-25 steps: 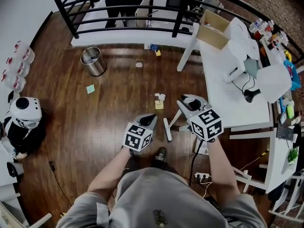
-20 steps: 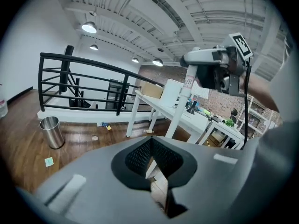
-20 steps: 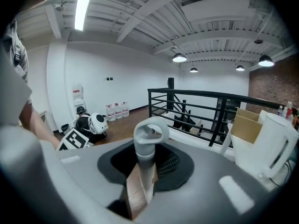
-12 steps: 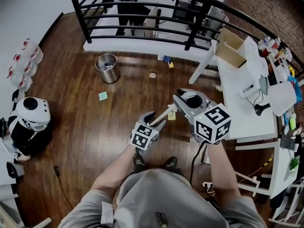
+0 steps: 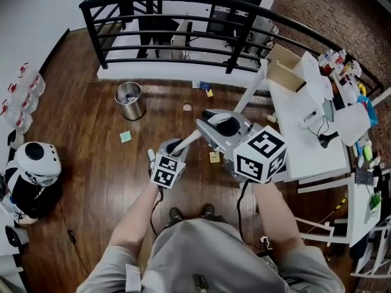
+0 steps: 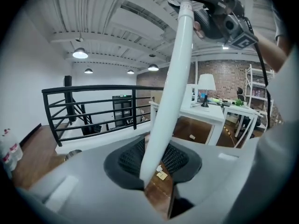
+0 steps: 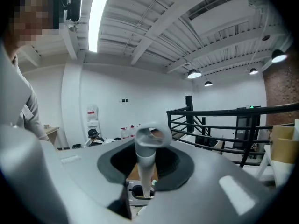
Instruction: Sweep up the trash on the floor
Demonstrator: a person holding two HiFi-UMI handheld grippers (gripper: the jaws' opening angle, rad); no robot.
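A white broom handle runs slantwise between both grippers; its head is hidden. My left gripper is shut on the handle lower down. My right gripper is shut on its top end, where a hanging loop shows between the jaws. Trash lies on the wooden floor: a yellow note just right of the grippers, a green note to the left, a small scrap, and bits by the railing base.
A steel bin stands at the left near the black railing. A white table with a cardboard box fills the right side. A panda toy sits at the far left. Cables trail by my feet.
Both grippers have swung left and up with the handle. The right gripper has risen toward the camera, and the left one now sits on the handle farther left.
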